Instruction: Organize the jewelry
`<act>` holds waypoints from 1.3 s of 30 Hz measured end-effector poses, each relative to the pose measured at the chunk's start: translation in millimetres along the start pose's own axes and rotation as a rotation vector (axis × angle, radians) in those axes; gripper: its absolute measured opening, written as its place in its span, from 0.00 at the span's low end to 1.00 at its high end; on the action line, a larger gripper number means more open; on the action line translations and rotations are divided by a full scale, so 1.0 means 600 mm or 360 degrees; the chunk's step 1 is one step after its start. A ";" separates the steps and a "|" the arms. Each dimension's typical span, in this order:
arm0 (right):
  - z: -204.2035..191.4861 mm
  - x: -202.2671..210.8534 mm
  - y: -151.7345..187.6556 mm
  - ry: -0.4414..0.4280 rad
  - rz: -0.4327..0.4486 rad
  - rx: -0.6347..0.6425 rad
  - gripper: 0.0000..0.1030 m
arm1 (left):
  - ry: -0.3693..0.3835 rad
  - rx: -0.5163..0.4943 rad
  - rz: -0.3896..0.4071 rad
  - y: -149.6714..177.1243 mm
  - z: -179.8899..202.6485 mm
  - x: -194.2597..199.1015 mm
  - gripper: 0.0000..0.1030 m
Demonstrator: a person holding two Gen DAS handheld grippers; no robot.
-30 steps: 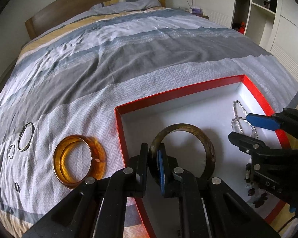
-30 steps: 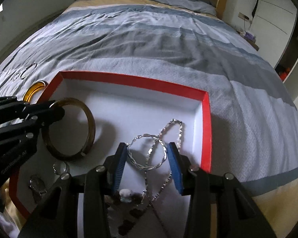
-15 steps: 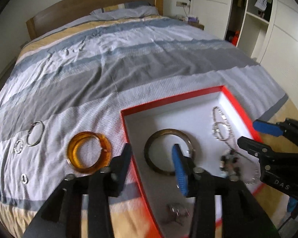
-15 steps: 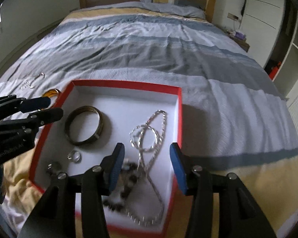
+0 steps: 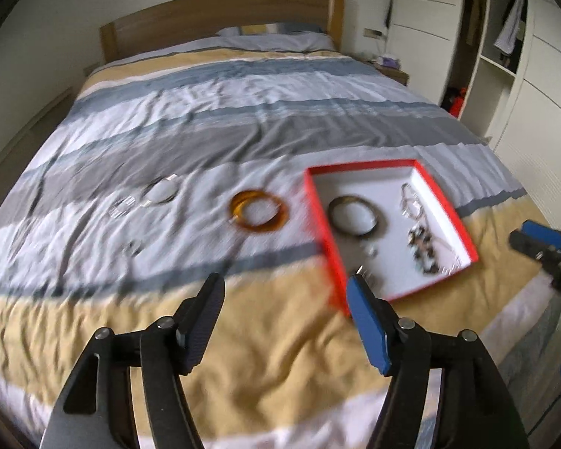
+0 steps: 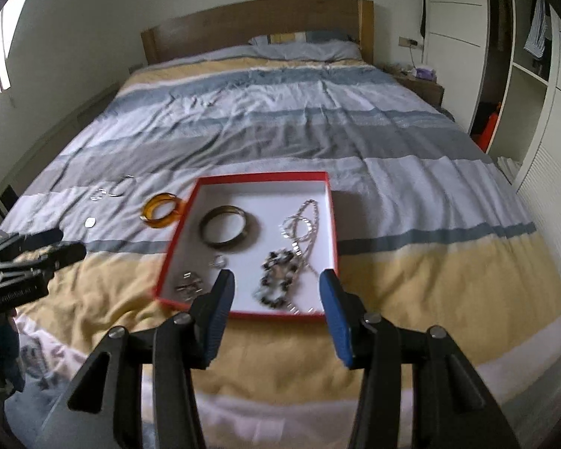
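A red box (image 5: 447, 205) (image 6: 332, 220) with a white inside lies on the bed. In it are a dark bangle (image 5: 352, 217) (image 6: 223, 227), a silver chain (image 6: 303, 224), a dark bead bracelet (image 6: 278, 273) and small silver pieces (image 6: 189, 284). An amber bangle (image 5: 258, 211) (image 6: 161, 210) lies on the cover left of the box. A silver ring hoop (image 5: 160, 191) and small rings (image 5: 131, 249) lie further left. My left gripper (image 5: 286, 299) is open and empty, well back from the box. My right gripper (image 6: 276, 292) is open and empty, above the box's near edge.
The striped bed cover (image 6: 280, 119) stretches to a wooden headboard (image 6: 258, 22). White wardrobes (image 6: 542, 75) stand at the right, and a nightstand (image 6: 422, 86) is beside the bed.
My left gripper let go of the dark bangle in the box and opened. Both grippers pulled back and up, away from the box, so the whole bed shows.
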State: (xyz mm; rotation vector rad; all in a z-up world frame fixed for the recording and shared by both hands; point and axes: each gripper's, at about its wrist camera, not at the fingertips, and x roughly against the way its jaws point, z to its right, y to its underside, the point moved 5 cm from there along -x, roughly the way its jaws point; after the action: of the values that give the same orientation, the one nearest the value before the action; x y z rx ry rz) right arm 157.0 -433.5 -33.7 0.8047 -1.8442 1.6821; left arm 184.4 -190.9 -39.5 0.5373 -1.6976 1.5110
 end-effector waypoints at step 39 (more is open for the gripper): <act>-0.299 0.133 0.062 -0.0410 0.0199 0.0215 0.43 | -0.0338 0.0496 0.0164 0.244 -0.359 0.239 0.71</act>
State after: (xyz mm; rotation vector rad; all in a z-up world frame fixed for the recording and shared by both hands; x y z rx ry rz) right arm 71.9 -259.7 15.7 1.0222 -2.0039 1.8712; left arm 47.1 72.2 -23.9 0.8079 -1.6761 1.8640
